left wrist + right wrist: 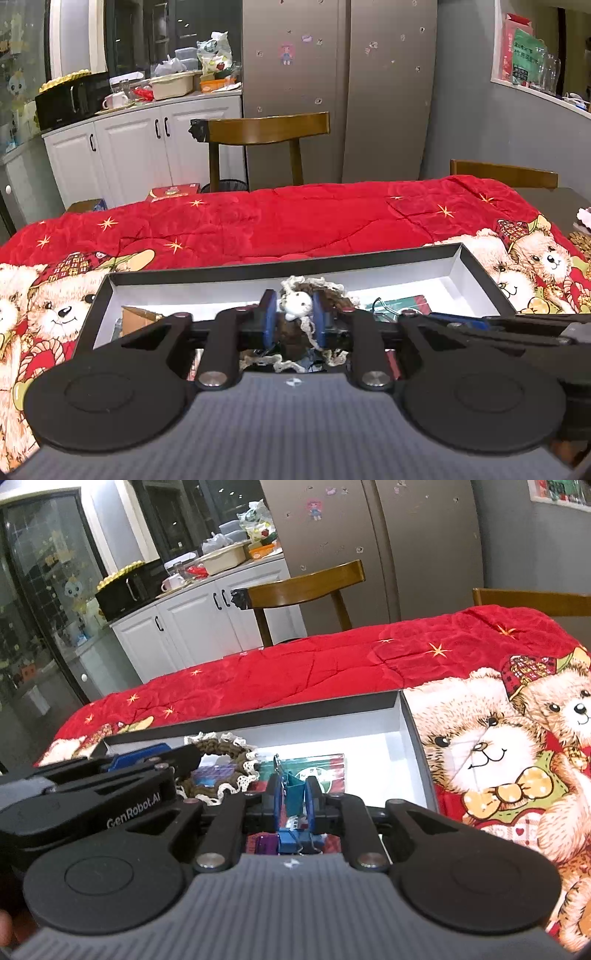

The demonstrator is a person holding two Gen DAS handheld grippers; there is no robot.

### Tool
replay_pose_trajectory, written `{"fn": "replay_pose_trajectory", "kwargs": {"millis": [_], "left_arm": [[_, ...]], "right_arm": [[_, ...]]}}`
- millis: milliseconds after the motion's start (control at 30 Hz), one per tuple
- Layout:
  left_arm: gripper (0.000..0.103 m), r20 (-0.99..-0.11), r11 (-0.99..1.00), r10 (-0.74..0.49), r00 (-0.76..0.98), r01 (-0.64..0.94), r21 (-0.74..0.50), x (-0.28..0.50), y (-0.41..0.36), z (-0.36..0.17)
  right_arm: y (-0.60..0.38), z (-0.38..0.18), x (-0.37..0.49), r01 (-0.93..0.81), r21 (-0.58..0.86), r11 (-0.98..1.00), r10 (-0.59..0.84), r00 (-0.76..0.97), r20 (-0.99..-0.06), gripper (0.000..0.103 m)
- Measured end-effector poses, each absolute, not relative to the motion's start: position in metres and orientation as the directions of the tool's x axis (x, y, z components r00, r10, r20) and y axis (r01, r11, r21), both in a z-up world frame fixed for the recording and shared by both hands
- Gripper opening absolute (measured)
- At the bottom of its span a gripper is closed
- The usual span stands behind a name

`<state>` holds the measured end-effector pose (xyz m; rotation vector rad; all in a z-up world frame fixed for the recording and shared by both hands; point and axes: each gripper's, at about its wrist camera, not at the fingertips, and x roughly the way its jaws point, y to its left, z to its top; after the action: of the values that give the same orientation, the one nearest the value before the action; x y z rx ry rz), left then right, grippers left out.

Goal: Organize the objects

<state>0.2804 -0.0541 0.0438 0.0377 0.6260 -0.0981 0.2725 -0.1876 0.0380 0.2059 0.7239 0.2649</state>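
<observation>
A black box with a white inside (258, 266) lies on a red blanket. My left gripper (294, 313) hangs over the box's middle. A brown crochet scrunchie with a small white bear (297, 302) sits between its blue pads, which stand slightly apart from it. In the right wrist view the same scrunchie (221, 755) lies left of my right gripper (294, 798). A teal binder clip (295, 791) stands between the right gripper's pads with small gaps on both sides. Below the clip lie a blue clip (291, 840) and a green-and-red card (319, 771).
The red bear-print blanket (314, 221) covers the table around the box (410, 738). A cardboard piece (135, 318) lies in the box's left end. Wooden chairs (266, 129) stand behind the table, with white cabinets (140, 147) and a fridge (332, 74) beyond.
</observation>
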Motion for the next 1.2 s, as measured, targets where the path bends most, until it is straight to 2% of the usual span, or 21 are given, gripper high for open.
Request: {"fn": "replay_pose_trajectory", "kwargs": {"millis": [67, 100, 233, 300, 400, 533, 767, 933, 1033, 1133, 1200], "left_arm": [[0.052, -0.589, 0.996, -0.077, 0.805, 0.094, -0.001, 0.280, -0.053, 0.046], [0.054, -0.583, 0.996, -0.070, 0.809, 0.089, 0.004, 0.279, -0.052, 0.048], [0.058, -0.529, 0.996, -0.052, 0.847, 0.085, 0.039, 0.270, -0.050, 0.063], [0.064, -0.506, 0.997, -0.053, 0.861, 0.076, 0.027, 0.266, -0.045, 0.073], [0.068, -0.465, 0.997, -0.065, 0.883, 0.074, 0.001, 0.258, -0.037, 0.090], [0.069, -0.413, 0.995, -0.094, 0.906, 0.100, -0.007, 0.249, -0.028, 0.105], [0.070, -0.432, 0.992, -0.125, 0.893, 0.102, -0.077, 0.236, -0.010, 0.122], [0.070, -0.433, 0.993, -0.121, 0.893, 0.101, -0.069, 0.198, 0.002, 0.142], [0.071, -0.423, 0.994, -0.104, 0.900, 0.104, -0.022, 0.165, 0.003, 0.156], [0.080, -0.390, 0.995, -0.075, 0.918, 0.093, 0.027, 0.126, 0.004, 0.171], [0.084, -0.343, 0.996, -0.062, 0.937, 0.079, 0.036, 0.095, 0.008, 0.180]], "right_arm": [[-0.188, 0.040, 0.272, -0.160, 0.257, 0.953, 0.289, 0.730, -0.619, 0.043], [-0.188, 0.041, 0.272, -0.161, 0.256, 0.953, 0.289, 0.734, -0.615, 0.046], [-0.196, 0.051, 0.270, -0.174, 0.300, 0.938, 0.326, 0.740, -0.588, 0.056], [-0.199, 0.058, 0.268, -0.184, 0.313, 0.932, 0.338, 0.753, -0.565, 0.061], [-0.203, 0.070, 0.261, -0.204, 0.328, 0.922, 0.359, 0.768, -0.531, 0.069], [-0.202, 0.081, 0.254, -0.217, 0.317, 0.923, 0.359, 0.784, -0.506, 0.080], [-0.194, 0.103, 0.238, -0.262, 0.278, 0.924, 0.370, 0.795, -0.481, 0.081], [-0.194, 0.132, 0.206, -0.290, 0.262, 0.920, 0.378, 0.828, -0.414, 0.087], [-0.195, 0.153, 0.176, -0.287, 0.242, 0.927, 0.361, 0.859, -0.363, 0.091], [-0.198, 0.170, 0.143, -0.305, 0.231, 0.924, 0.367, 0.874, -0.317, 0.102], [-0.198, 0.179, 0.121, -0.319, 0.217, 0.922, 0.375, 0.875, -0.306, 0.103]]}}
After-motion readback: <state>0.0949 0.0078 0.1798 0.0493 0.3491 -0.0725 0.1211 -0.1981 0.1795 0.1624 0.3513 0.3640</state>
